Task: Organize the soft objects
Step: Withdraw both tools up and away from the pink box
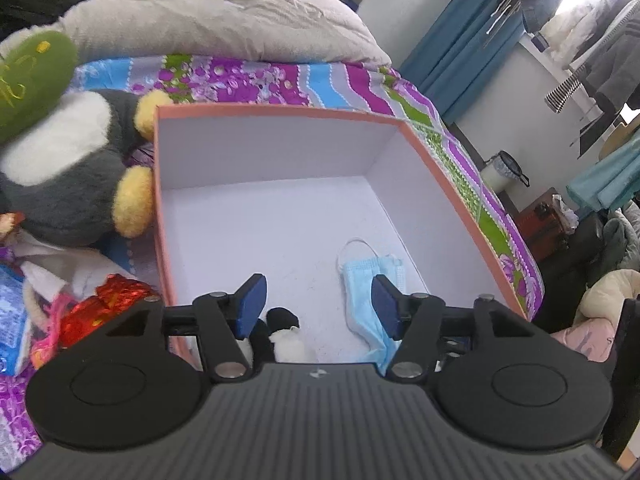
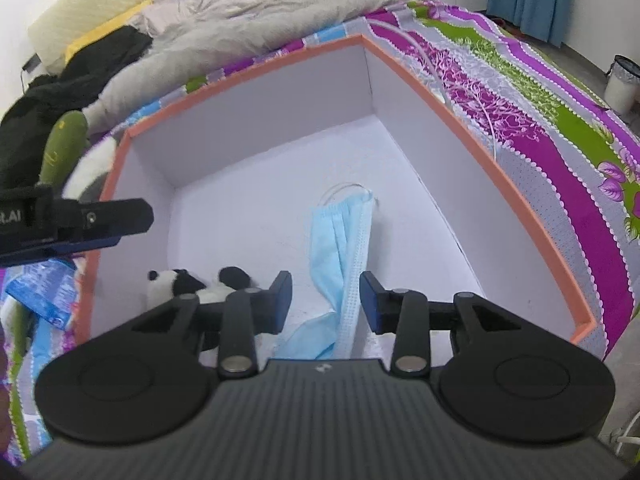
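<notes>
An orange-rimmed box [image 1: 280, 110] [image 2: 440, 96] with a white inside stands on the patterned bedspread. A blue face mask [image 1: 368, 276] [image 2: 340, 232] lies on its floor. A small panda toy [image 1: 286, 340] [image 2: 180, 284] lies in the near corner. My left gripper [image 1: 318, 306] hangs open over the box, the panda just below its jaws, the mask by its right pad. My right gripper [image 2: 325, 302] is open too; the mask's lower part runs between its pads, which do not press on it. One left finger [image 2: 120, 216] reaches over the box's left rim.
A large grey, white and yellow plush [image 1: 68, 184] leans against the box's left side, with a green plush part [image 1: 32, 80] above it. A red foil packet [image 1: 108, 304] and a blue packet [image 1: 10, 320] lie nearby. A grey duvet [image 1: 220, 12] is behind; the bed edge drops off at right.
</notes>
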`<move>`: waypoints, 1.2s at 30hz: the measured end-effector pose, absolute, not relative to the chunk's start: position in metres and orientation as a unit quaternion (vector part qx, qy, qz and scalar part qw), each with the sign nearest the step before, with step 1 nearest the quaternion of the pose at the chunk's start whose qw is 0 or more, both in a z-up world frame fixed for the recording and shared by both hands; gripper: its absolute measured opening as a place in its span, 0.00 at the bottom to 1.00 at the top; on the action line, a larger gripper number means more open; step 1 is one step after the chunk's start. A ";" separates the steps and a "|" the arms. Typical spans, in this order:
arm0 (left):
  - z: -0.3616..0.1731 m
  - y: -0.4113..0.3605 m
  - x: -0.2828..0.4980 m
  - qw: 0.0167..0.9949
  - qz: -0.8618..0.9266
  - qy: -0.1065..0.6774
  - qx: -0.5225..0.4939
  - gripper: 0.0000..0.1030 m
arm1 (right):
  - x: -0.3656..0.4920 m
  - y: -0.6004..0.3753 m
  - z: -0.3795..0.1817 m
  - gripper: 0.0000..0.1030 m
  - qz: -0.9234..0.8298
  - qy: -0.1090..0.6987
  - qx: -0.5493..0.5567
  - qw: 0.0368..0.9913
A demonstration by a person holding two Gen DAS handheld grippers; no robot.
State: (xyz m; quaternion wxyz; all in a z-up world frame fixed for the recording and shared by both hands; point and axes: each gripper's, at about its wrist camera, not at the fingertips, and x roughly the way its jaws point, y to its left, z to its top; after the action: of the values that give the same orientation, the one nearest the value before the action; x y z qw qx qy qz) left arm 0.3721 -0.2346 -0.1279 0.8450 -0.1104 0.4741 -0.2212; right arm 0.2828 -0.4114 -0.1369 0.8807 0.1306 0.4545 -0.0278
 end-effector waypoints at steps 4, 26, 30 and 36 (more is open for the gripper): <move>-0.111 -0.223 0.361 0.855 -0.214 0.460 -0.109 0.62 | 0.271 -0.406 -0.116 0.39 -0.022 0.433 0.132 0.892; 0.024 -0.120 0.175 0.922 -0.194 0.319 -0.102 0.62 | 0.142 -0.314 0.014 0.39 0.056 0.294 0.104 0.948; 0.031 -0.100 0.140 0.929 -0.181 0.307 -0.102 0.62 | 0.122 -0.298 0.017 0.39 0.071 0.287 0.093 0.951; 0.029 -0.070 0.102 0.935 -0.161 0.300 -0.103 0.62 | 0.101 -0.274 0.012 0.39 0.097 0.292 0.079 0.948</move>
State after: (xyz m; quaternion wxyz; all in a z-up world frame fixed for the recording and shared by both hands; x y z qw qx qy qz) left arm 0.1021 -0.0700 0.0294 0.9347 -0.1028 0.2996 -0.1613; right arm 0.1012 -0.2739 0.0116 0.9483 0.0789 0.2919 0.0966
